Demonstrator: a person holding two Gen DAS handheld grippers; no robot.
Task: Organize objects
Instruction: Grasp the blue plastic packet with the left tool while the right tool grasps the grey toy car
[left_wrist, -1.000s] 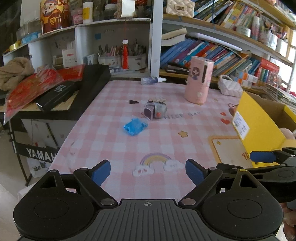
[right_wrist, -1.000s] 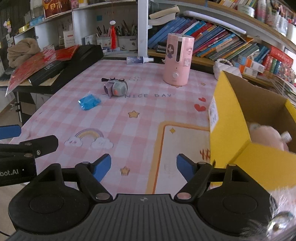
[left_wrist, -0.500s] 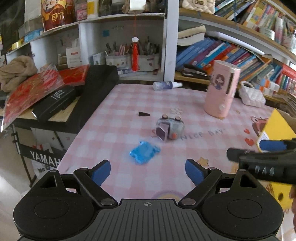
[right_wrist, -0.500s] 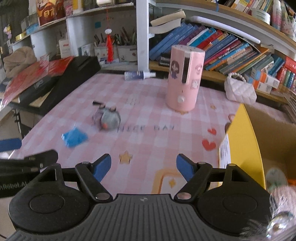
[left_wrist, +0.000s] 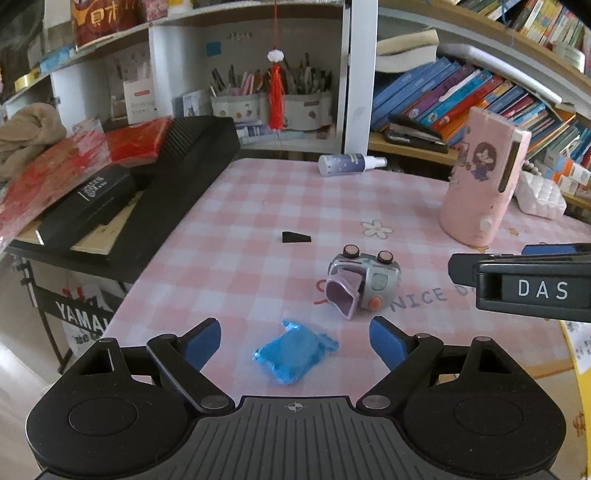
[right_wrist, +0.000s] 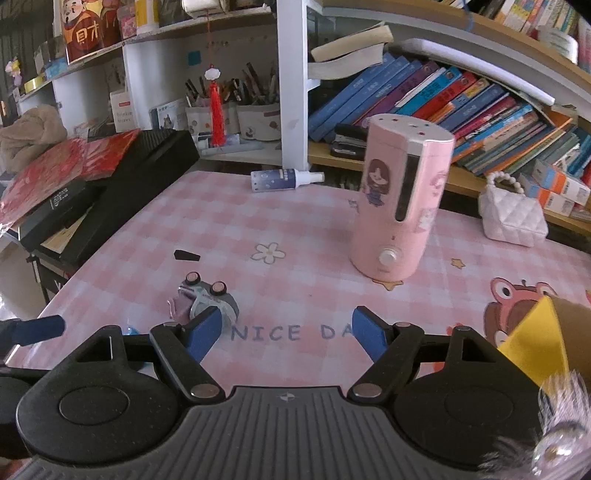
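I am in the approach step, and nothing is picked yet. My left gripper (left_wrist: 294, 341) is spread wide and empty. It hangs over the near part of the pink checked surface (left_wrist: 236, 266), and the blue crinkled packet (left_wrist: 293, 352) lies flat between its two fingers in the picture. The pads are well apart from the packet on both sides, so I judge there is no contact. Just beyond the packet, a little to the right, the small grey toy car (left_wrist: 364, 286) lies on its side with its wheels turned to the far side.

My right gripper (right_wrist: 287, 334) is also spread and holds nothing. It points at the printed letters on the surface, and the toy car (right_wrist: 203, 301) is just beyond its left finger. The tall pink cylinder (right_wrist: 402, 199) stands upright farther to the right, and a corner of the yellow box (right_wrist: 535, 350) shows at the near right.

I think the next move is to lower the left gripper onto the packet and close gently, because the thin wrapper may slide on the smooth cloth. Probably it then goes to the yellow box.
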